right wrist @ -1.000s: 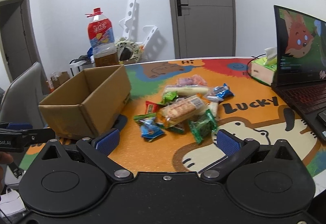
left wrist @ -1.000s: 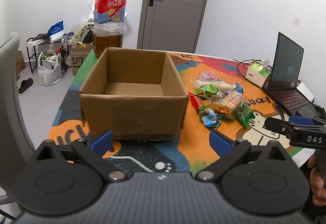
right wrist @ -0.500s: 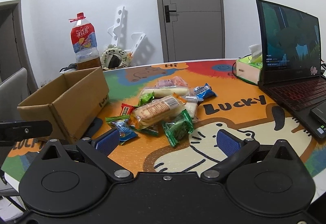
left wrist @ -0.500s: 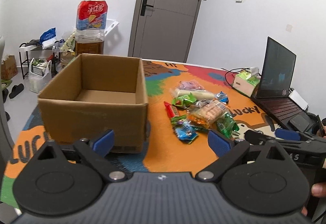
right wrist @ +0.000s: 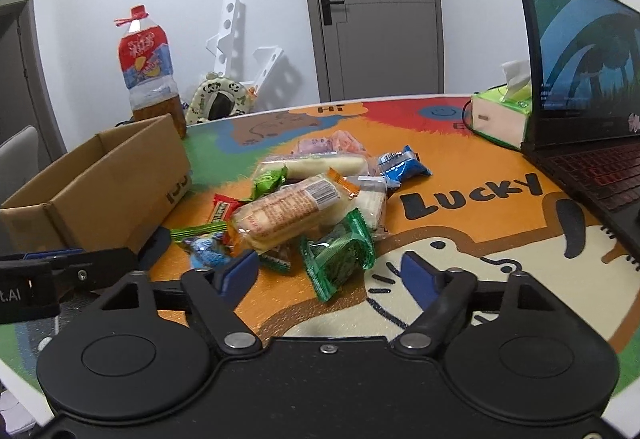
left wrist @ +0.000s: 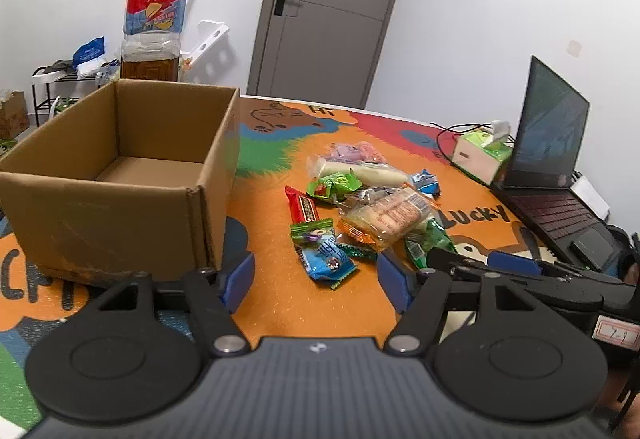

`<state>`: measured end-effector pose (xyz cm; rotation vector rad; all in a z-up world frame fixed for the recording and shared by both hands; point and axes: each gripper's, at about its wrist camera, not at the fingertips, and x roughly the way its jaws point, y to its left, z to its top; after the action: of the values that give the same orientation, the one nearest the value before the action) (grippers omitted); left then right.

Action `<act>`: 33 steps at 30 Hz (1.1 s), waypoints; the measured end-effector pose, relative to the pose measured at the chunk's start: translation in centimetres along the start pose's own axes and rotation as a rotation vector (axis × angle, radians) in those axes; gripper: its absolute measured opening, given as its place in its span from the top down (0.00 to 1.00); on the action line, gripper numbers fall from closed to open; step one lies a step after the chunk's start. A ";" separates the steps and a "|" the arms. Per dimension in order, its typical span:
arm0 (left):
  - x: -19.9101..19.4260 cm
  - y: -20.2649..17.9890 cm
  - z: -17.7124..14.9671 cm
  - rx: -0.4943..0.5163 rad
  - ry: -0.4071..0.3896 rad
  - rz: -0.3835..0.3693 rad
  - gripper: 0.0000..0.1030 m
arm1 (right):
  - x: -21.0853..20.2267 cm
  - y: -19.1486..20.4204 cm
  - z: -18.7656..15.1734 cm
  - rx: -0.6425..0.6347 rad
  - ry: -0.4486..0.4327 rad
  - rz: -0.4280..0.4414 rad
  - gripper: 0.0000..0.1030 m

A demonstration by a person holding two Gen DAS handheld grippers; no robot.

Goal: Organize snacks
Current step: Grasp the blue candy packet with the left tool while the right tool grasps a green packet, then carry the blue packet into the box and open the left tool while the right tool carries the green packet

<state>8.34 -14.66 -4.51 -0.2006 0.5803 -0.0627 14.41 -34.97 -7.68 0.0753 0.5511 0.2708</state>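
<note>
A pile of wrapped snacks lies on the colourful table mat. An empty cardboard box (left wrist: 120, 175) stands to its left. My left gripper (left wrist: 320, 279) hovers just short of a blue candy packet (left wrist: 326, 259); its jaws are closing, the pads not touching the packet. In the right wrist view, my right gripper (right wrist: 328, 273) frames a green packet (right wrist: 340, 255), with a clear pack of biscuits (right wrist: 288, 211) behind it. Its jaws are closing too, and the blue pads stand apart from the packet. The box (right wrist: 96, 191) is at the left there.
A large bottle of tea (left wrist: 154, 19) stands behind the box. An open laptop (left wrist: 552, 175) and a tissue box (left wrist: 480, 155) occupy the table's right side. The right gripper's arm (left wrist: 520, 275) crosses the left wrist view's lower right. A grey door is behind.
Both grippers have moved forward and down toward the snack pile, which now looks larger and closer. Both pairs of jaws have narrowed from wide open. The box has slid leftward in the left wrist view.
</note>
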 end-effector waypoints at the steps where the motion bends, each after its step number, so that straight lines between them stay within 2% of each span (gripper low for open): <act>1: 0.5 0.0 0.0 -0.008 0.007 0.000 0.39 | 0.3 -0.2 0.0 0.005 0.005 0.004 0.29; 4: 1.7 -0.2 -0.1 -0.022 0.025 0.001 0.45 | 1.2 -0.7 0.0 0.018 0.019 0.003 0.30; 10: 4.4 -1.0 -0.1 -0.032 0.036 0.030 0.50 | 3.0 -1.3 0.1 0.035 0.048 0.007 0.31; 19: 7.8 -0.9 0.2 -0.048 0.062 0.068 0.50 | 4.7 -1.5 0.3 0.048 0.064 0.014 0.34; 22: 8.3 -1.0 0.0 -0.044 0.055 0.078 0.50 | 5.0 -1.4 0.4 0.050 0.060 0.014 0.43; 24: 8.5 -1.1 -0.2 -0.027 0.040 0.086 0.56 | 5.0 -1.5 0.2 0.054 0.051 0.003 0.58; 26: 8.4 -1.1 -0.3 -0.024 0.032 0.087 0.63 | 4.8 -1.6 0.2 0.055 0.047 0.004 0.64; 33: 6.1 -0.7 -0.1 -0.043 0.004 0.063 0.70 | 2.9 -1.8 0.4 0.079 0.007 0.019 0.67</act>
<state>13.40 -16.08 -7.75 -0.2240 0.5917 0.0102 17.42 -35.88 -9.13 0.1565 0.5686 0.2679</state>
